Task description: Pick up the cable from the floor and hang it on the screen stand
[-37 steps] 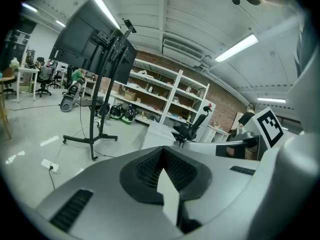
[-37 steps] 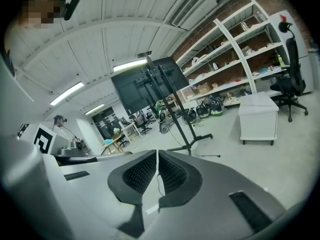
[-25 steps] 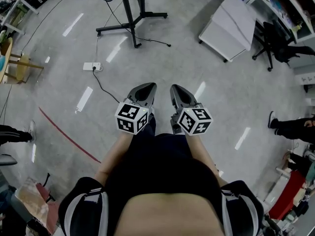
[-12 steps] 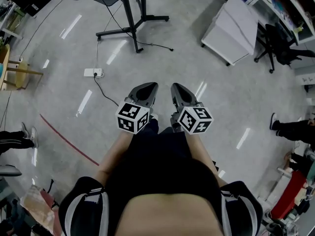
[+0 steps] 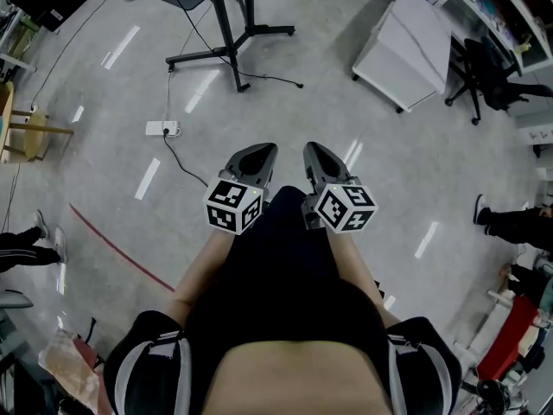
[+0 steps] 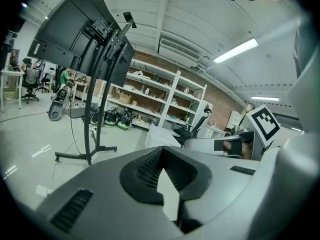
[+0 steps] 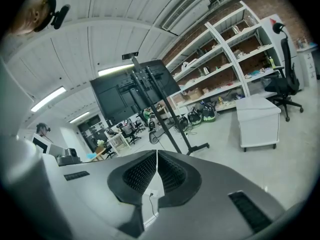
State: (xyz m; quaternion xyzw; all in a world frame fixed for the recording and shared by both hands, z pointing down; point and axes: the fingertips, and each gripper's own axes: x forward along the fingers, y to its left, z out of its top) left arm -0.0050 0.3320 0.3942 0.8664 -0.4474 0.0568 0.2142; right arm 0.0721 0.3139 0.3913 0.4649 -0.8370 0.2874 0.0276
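Note:
A thin black cable (image 5: 176,152) lies on the grey floor, running from a white power strip (image 5: 162,128) toward the person's feet. The screen stand (image 5: 226,48) rises at the far middle on a black base. In the left gripper view its dark screen (image 6: 75,34) hangs on the pole (image 6: 97,109). Both grippers are held side by side in front of the person, above the floor. The left gripper (image 5: 262,150) is shut and empty, as is the right gripper (image 5: 312,149). Below the right gripper's (image 7: 157,153) closed jaws a short piece of cable (image 7: 150,201) shows on the floor.
A white cabinet (image 5: 406,46) stands at the far right with a black office chair (image 5: 488,80) behind it. A second cable (image 5: 275,77) trails from the stand's base. A red line (image 5: 121,247) crosses the floor at left. A wooden stool (image 5: 22,126) stands at left, and another person's legs (image 5: 511,225) show at the right edge.
The person and both grippers have moved a little toward the stand, so the power strip sits lower in the head view. Both jaws stay shut.

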